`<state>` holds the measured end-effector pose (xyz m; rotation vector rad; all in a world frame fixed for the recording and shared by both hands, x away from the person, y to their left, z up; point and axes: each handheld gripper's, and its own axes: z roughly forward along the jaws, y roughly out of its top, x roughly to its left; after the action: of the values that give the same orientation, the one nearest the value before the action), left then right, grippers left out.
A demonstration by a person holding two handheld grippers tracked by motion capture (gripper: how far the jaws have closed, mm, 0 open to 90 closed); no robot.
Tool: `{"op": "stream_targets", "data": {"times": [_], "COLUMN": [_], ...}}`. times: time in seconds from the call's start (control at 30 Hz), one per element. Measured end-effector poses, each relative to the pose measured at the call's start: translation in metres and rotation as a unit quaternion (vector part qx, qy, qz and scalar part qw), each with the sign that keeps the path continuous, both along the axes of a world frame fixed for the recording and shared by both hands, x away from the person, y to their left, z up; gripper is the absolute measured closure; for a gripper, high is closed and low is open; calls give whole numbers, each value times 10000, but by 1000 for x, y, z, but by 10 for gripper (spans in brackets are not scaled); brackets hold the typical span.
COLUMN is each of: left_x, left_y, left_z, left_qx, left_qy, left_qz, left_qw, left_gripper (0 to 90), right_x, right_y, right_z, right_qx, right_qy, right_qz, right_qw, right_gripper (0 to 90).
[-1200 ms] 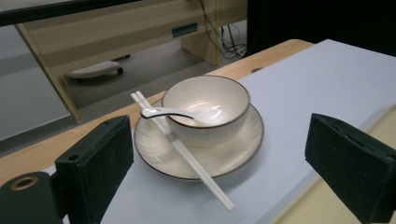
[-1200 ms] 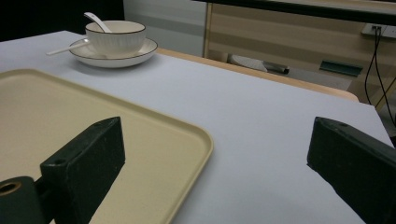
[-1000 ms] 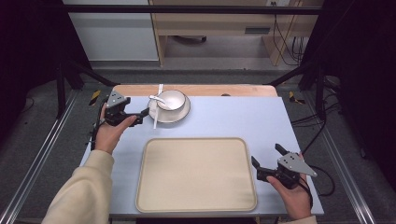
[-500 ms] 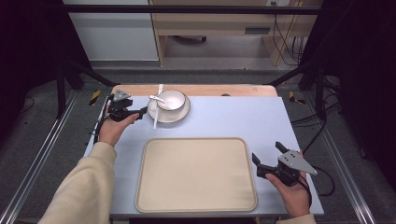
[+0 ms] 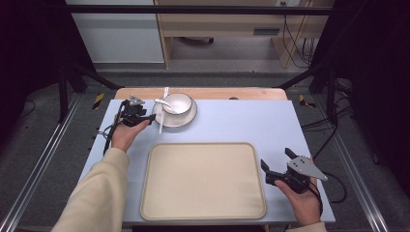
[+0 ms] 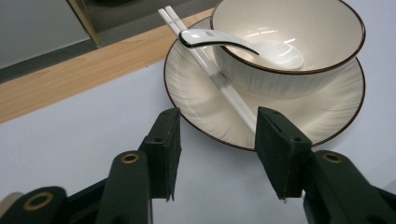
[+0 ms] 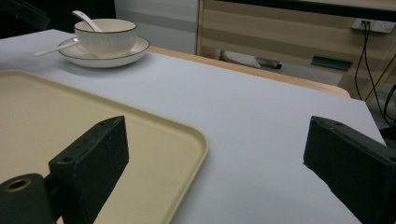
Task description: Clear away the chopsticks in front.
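The desk (image 5: 232, 121), covered in a pale blue sheet, carries all items. The tray (image 5: 203, 180), cream and bare, lies at the 6 o'clock side of the desk. The plate (image 5: 170, 119) sits at about 11 o'clock on the desk, well apart from the tray. The bowl (image 5: 178, 103) stands upright on the plate. The chopsticks (image 5: 162, 108), a white pair, lie across the plate's 9 o'clock rim, just beside the bowl. The spoon (image 5: 163, 102) rests in the bowl with its handle over the rim toward the chopsticks.

The left tongs (image 6: 215, 149) are spread and hold nothing. They point at the near end of the chopsticks, one jaw to either side and just short of the plate's rim. The right tongs (image 5: 279, 163) are spread and empty, resting at 3 o'clock of the tray, just beside its edge.

Judgement: the step in hand is taking hold of the chopsticks. To do it well, keep both sticks between the jaws, close on the end overhanging the rim, and lift straight up. A sideways pull risks knocking the spoon handle or shifting the plate. The sticks are thin and glossy and may slip or scissor apart.

No brand, label or legible writing was found on any item.
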<state>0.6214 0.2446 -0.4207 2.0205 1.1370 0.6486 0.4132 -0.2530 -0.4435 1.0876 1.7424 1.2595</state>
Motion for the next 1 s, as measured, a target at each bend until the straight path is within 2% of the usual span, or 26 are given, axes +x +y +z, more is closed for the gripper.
{"op": "stream_targets", "data": {"times": [0.23,0.33,0.43,0.53,0.6,0.67,0.73,0.77,1.0], "left_x": [4,4,4,5,7,8,9,9,11], "left_y": [-12,-20,-28,-30,-30,-31,-32,-32,-34], "left_z": [-6,-9,-12,-16,-18,-20,-22,-23,-28], "left_qx": [23,-79,10,39,-56,-57,-161,-89,-117], "left_qy": [-5,55,31,78,98,111,171,196,218], "left_qz": [121,200,241,381,446,576,592,610,704], "left_qw": [9999,9998,9997,9992,9989,9983,9980,9979,9972], "left_gripper": [582,604,619,635,644,655,659,662,690], "right_x": [-1,-3,-2,-2,-2,-2,-2,-1,-2], "right_y": [-1,-2,-4,-4,-3,-3,-3,-3,-4], "right_z": [0,0,0,0,0,0,0,0,0], "right_qx": [-13,-8,14,2,28,29,29,23,37], "right_qy": [56,54,67,92,112,113,116,121,119], "right_qz": [7,0,-11,-9,-12,-11,-13,-11,-6], "right_qw": [10000,10000,10000,10000,9999,9999,9999,9999,9999], "right_gripper": [70,72,73,74,74,75,75,75,76]}}
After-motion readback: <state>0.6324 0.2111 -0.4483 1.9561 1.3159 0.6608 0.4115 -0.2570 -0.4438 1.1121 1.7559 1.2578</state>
